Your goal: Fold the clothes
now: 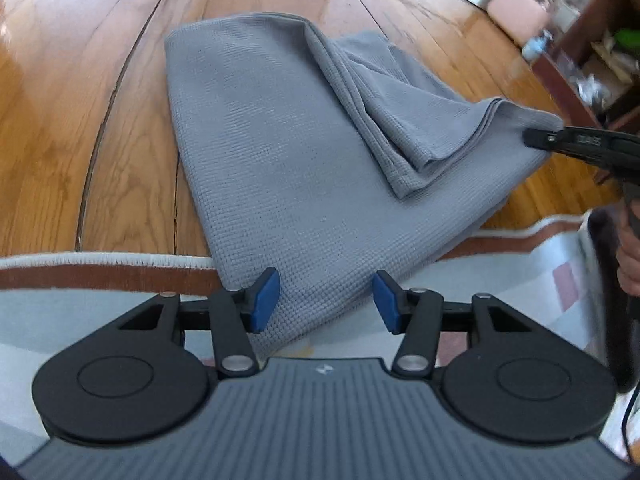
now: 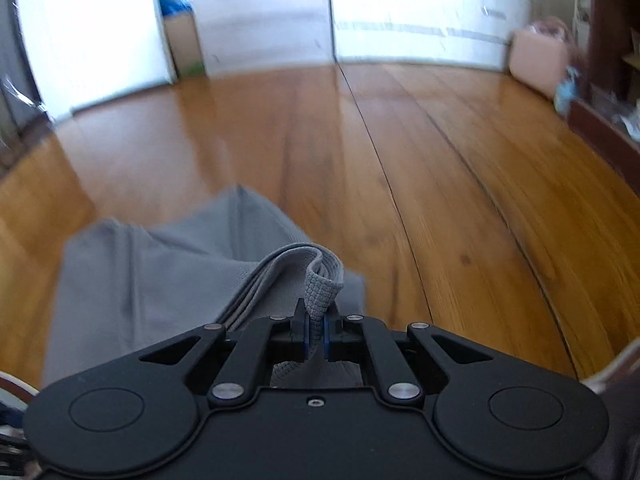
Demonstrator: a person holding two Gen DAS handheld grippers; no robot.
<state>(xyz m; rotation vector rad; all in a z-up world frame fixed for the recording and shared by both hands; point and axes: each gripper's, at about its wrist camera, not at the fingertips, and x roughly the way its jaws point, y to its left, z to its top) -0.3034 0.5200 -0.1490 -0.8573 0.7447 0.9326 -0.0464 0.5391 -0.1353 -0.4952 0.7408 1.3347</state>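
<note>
A grey waffle-knit garment (image 1: pixel 280 152) lies partly folded on the wooden floor, its near end over a rug edge. My left gripper (image 1: pixel 326 300) is open, its blue pads either side of the garment's near end, holding nothing. My right gripper (image 2: pixel 318 334) is shut on a bunched corner of the grey garment (image 2: pixel 320 284) and lifts it off the floor. In the left wrist view the right gripper (image 1: pixel 532 136) pinches the garment's right corner, with folded layers hanging below it.
A rug with a brown and white border (image 1: pixel 100 272) lies at the near side. A dark wooden shelf unit (image 1: pixel 592 64) with clutter and a pink box (image 2: pixel 540 60) stand at the right. White doors and a cardboard box (image 2: pixel 184 40) stand at the far wall.
</note>
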